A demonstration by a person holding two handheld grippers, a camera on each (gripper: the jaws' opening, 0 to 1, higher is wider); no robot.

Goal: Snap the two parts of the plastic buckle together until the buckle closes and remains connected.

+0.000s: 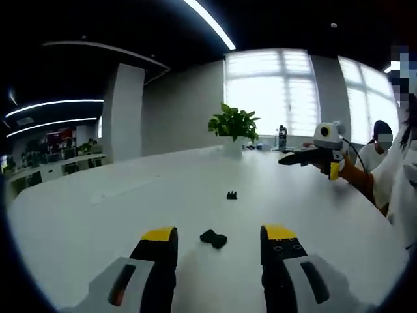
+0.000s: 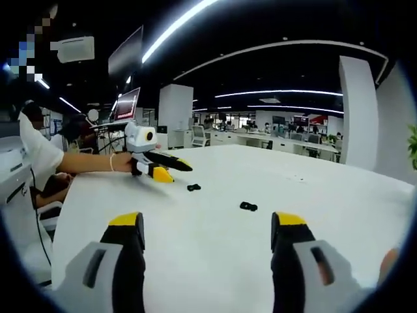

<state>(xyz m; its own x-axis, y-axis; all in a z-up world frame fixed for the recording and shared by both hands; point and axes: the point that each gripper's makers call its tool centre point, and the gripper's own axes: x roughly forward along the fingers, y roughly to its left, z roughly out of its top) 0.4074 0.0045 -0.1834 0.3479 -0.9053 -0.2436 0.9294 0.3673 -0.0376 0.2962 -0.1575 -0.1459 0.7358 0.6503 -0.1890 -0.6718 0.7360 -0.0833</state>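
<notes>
Left gripper (image 1: 219,236): jaws spread wide, nothing between them. Right gripper (image 2: 207,222): jaws spread wide, likewise bare. Two black buckle parts lie well apart on the white table (image 1: 117,208). The larger buckle part (image 1: 214,238) rests between the left jaws' tips; the smaller buckle part (image 1: 231,195) lies farther off. No legible writing or brand marks appear. A potted plant (image 1: 233,127) stands at the table's far edge.

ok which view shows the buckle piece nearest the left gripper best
The left gripper view: that buckle piece lies close, just ahead between its open jaws. In the right gripper view it is a small dark speck farther off.
</notes>
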